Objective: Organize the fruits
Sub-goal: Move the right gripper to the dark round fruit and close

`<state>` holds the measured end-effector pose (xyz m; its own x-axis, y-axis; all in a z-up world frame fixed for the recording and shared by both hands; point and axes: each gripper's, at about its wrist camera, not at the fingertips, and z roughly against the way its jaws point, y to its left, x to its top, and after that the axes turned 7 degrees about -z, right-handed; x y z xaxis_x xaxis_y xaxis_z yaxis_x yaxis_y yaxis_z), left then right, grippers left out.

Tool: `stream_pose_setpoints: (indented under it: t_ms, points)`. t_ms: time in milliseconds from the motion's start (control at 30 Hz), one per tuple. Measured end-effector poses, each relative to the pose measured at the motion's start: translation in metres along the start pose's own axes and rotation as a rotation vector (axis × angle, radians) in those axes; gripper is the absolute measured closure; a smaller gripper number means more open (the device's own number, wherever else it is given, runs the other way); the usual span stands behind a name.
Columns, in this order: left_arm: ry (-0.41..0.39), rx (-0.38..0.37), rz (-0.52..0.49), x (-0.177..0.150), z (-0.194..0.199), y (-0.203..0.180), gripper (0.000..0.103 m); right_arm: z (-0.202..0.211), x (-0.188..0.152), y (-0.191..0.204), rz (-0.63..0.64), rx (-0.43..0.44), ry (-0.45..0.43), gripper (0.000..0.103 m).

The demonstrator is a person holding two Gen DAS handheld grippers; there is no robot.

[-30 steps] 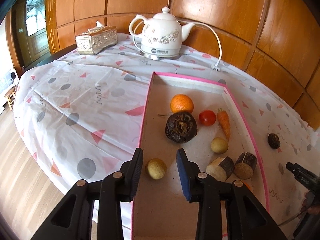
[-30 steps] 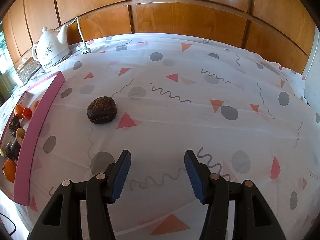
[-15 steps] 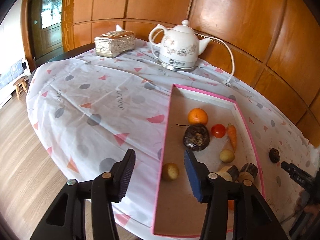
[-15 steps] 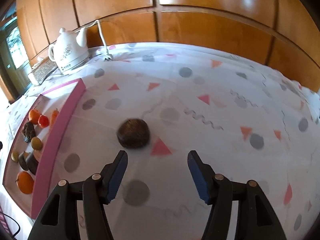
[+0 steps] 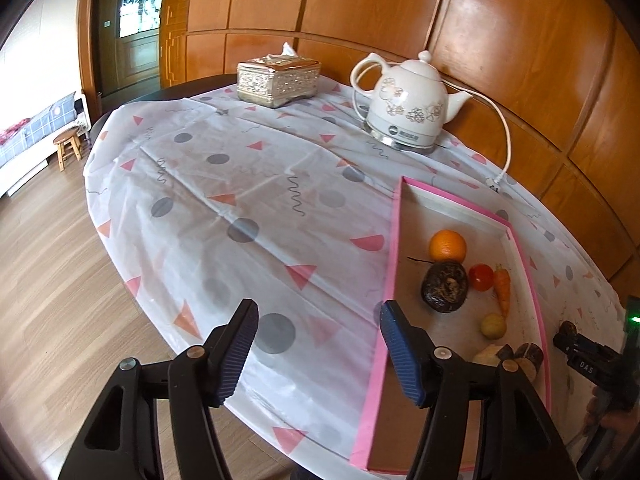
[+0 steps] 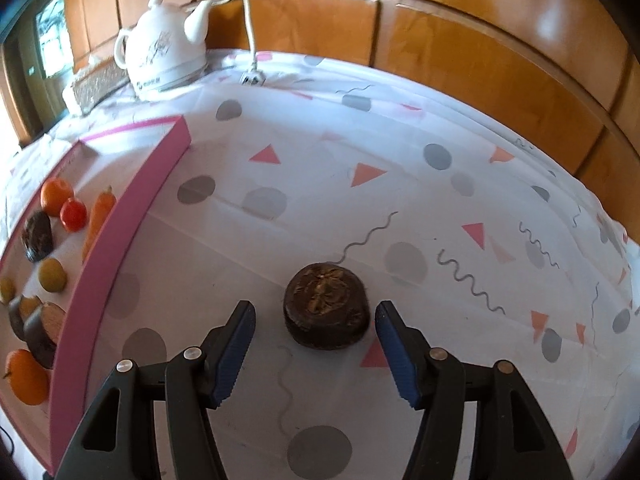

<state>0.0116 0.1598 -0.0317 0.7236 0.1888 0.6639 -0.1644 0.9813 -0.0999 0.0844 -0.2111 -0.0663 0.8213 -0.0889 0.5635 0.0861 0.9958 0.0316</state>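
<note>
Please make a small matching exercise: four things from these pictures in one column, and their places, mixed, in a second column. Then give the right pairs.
Things:
1. orange
2. dark round fruit
3. white kettle
4. tissue box

Places:
A. on the tablecloth, in front of the right gripper's open jaws
B. at the far table edge, left of the kettle
C. inside the pink box
D. near the wooden wall, cord attached

Pairs: 1-C, 2-A, 3-D, 4-B

Left claw (image 5: 316, 354) jaws just opened wider, empty, right claw (image 6: 316, 354) parted, angled down
</note>
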Motion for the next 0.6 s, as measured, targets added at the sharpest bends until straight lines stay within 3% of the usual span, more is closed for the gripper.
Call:
stream_pose_setpoints:
  t_ms: [167, 600]
  points:
    - [0.010, 0.011, 0.020, -0.002, -0.002, 0.007, 0.039, 0.001, 0.000, 0.002, 0.019, -0.001, -0.012, 0.060]
    - [0.000, 0.021, 0.012, -0.003, 0.004, 0.006, 0.036, 0.014, -0.007, 0.003, 0.017, 0.063, -0.019, 0.060]
